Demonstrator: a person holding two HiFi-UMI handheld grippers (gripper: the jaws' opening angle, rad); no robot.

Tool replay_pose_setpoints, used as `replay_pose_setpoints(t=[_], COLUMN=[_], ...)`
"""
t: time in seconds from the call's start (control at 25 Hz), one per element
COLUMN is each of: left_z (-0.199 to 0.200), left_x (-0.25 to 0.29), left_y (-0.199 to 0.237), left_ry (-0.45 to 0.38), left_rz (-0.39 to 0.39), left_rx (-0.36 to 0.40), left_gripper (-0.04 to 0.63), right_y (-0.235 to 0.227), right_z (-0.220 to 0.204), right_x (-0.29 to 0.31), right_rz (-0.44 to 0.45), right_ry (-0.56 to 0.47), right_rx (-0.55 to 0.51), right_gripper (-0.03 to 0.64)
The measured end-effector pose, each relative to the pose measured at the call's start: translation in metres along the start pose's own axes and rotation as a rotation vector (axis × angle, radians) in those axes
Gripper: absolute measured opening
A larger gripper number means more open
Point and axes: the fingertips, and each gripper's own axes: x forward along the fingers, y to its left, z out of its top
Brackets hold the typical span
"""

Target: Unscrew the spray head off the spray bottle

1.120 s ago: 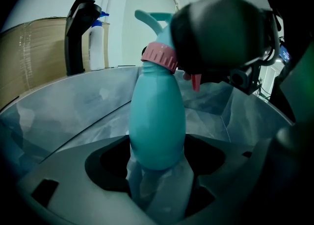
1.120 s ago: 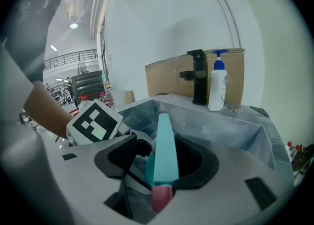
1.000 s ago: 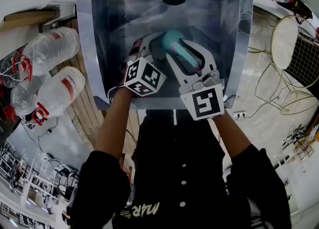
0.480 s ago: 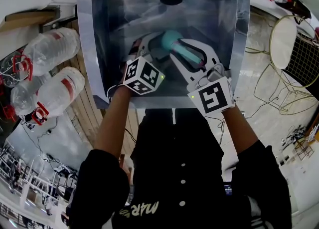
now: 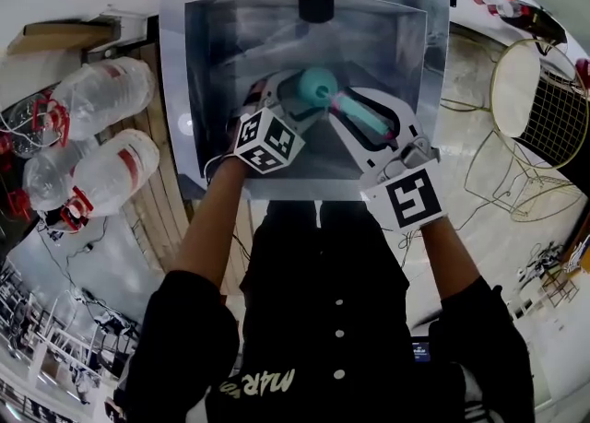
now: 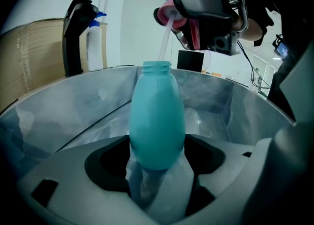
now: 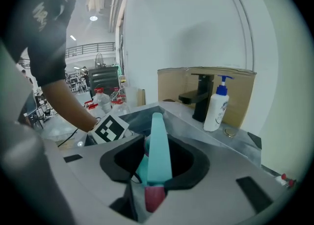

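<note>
Head view: left claw (image 5: 290,99) grips bottle (image 5: 319,87) mid-sink (image 5: 212,43); right claw (image 5: 346,106) grips spray head (image 5: 364,119), clear above it, walls well apart.

The spray head (image 7: 159,145) (teal lever, pink tip) is being held between the jaws of the right gripper (image 7: 153,189), its lever pointing up and away. Beyond it, the left gripper's marker cube (image 7: 109,128) is being seen beside the steel sink (image 7: 235,145), and a white pump bottle (image 7: 217,109) is being seen just beside a black faucet (image 7: 197,96).
</note>
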Motion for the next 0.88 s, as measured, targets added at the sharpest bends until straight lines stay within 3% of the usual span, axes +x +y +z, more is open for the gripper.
replay_pose_setpoints(t=[0.4,0.64,0.88], left_z=[0.0,-0.002,0.003], left_x=[-0.002,-0.002,-0.008], left_y=[-0.001,-0.003,-0.008], left_ry=[0.016,0.034,0.022], left_rz=[-0.001,0.004,-0.01], left_rx=[-0.009,-0.01,-0.024], left_gripper=[0.362,0.362,0.365], right_y=[-0.004,-0.005,-0.008], right_z=[0.035,0.061,0.065], right_x=[-0.041,-0.062,-0.077], right_rz=[-0.008,-0.059,-0.079], right_ry=[-0.034,-0.131,-0.149], right_rx=[0.013,0.127,0.156], right_gripper=[0.152,0.152,0.152])
